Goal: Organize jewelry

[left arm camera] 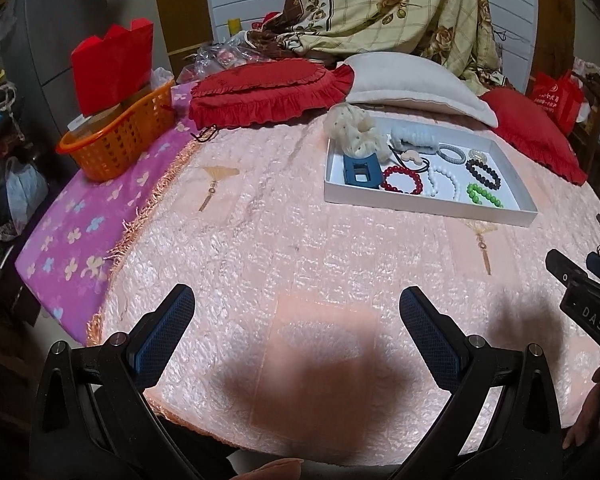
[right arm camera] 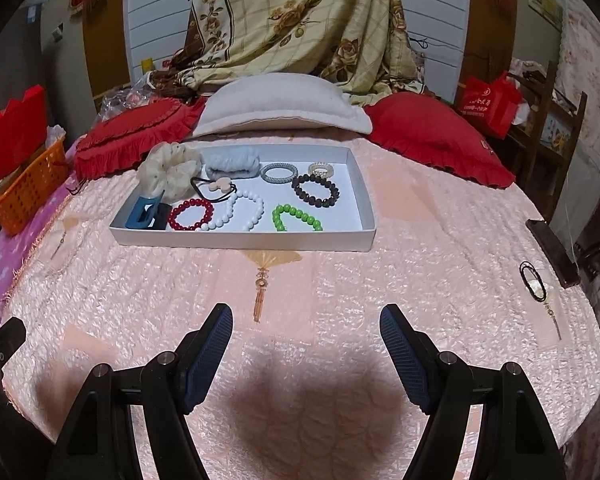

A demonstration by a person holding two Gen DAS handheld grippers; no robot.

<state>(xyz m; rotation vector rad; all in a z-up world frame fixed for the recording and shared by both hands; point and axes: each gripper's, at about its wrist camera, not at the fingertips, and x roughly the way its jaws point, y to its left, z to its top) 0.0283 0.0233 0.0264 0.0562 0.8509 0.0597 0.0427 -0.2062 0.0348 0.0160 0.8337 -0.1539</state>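
A white tray (right arm camera: 244,238) lies on the pink bedspread and holds bead bracelets: red (right arm camera: 191,214), white (right arm camera: 242,210), green (right arm camera: 296,218), black (right arm camera: 315,189). It also holds a blue hair claw (right arm camera: 142,214), a cream scrunchie (right arm camera: 168,170), a blue-grey scrunchie (right arm camera: 232,164) and a silver bangle (right arm camera: 278,172). The tray also shows in the left wrist view (left arm camera: 428,206). A black cord necklace (right arm camera: 533,276) lies on the bed at right. My left gripper (left arm camera: 296,304) and right gripper (right arm camera: 306,322) are both open and empty, low over the bed, well short of the tray.
An orange basket (left arm camera: 118,142) with a red bag stands at the bed's left edge. Red cushions (right arm camera: 432,136) and a white pillow (right arm camera: 280,108) lie behind the tray. A dark phone-like object (right arm camera: 552,252) lies at the bed's right edge.
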